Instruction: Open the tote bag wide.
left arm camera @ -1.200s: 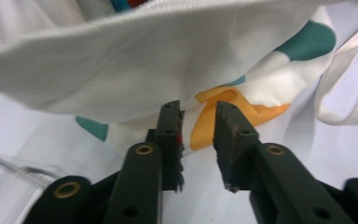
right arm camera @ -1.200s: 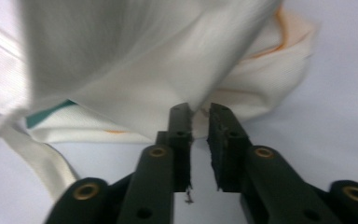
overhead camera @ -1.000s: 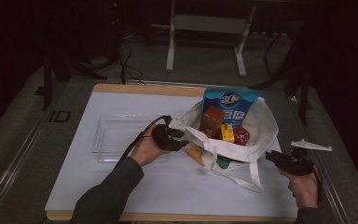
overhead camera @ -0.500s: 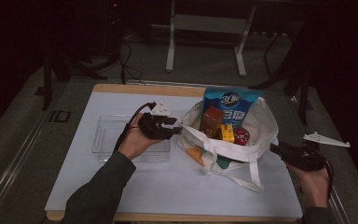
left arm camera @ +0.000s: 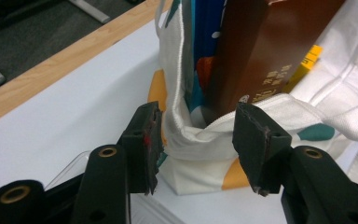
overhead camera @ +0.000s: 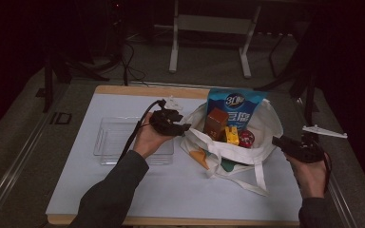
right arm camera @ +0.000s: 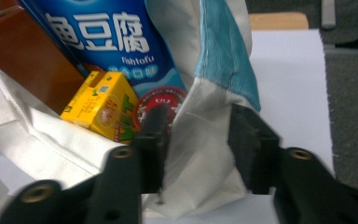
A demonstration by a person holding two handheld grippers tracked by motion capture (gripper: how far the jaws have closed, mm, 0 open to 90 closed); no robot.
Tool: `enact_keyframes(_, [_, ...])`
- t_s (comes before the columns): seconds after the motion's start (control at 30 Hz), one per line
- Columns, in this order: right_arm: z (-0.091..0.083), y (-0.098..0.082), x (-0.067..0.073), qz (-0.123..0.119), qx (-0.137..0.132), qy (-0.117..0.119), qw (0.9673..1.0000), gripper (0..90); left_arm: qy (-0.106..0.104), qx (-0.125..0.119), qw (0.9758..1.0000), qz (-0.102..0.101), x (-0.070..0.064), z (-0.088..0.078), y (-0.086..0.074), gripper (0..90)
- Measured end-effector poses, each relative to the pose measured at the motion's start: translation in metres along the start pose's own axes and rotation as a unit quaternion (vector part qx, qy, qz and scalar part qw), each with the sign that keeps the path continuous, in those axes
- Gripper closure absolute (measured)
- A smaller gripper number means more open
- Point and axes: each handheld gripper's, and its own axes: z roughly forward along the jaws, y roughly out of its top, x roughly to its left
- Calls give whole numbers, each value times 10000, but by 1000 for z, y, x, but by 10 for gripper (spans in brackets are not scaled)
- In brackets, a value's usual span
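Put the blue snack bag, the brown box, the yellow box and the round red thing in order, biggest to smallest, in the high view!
1. blue snack bag
2. brown box
3 and 4. yellow box and round red thing look about alike, so I won't rank them.

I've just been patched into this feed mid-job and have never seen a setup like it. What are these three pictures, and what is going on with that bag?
No robot here: a person holds a two-jaw tool in each hand. The high view looks down on the white table. The left gripper and right gripper sit at opposite sides of a white tote bag. The other two pictures come from cameras riding on those tools, looking along their black jaws. In both, the bag's cloth rim lies between the jaws, which stand apart from it; the left jaws have just been opening, the right closing. Inside the bag are a blue snack packet, a brown box, a yellow carton and a red round lid. A clear tray lies left.
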Motion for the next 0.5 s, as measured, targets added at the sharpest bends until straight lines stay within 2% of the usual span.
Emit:
enact_keyframes(0.07, [2, -1, 0, 26, 16, 48, 10000, 675, -15, -7, 10000, -7, -1, 1, 1, 604])
enact_keyframes(0.13, [8, -2, 0, 33, 71, -2, 10000, 723, 109, 132, 9998, 124, -5, 4, 1, 628])
enact_keyframes(0.27, [19, -5, 0, 50, 224, -30, 9997, 827, 269, 362, 9987, 235, -8, 13, -1, 720])
enact_keyframes(0.5, [42, -15, -3, 173, 476, -45, 9987, 865, 444, 697, 9961, 304, -11, 34, -4, 769])
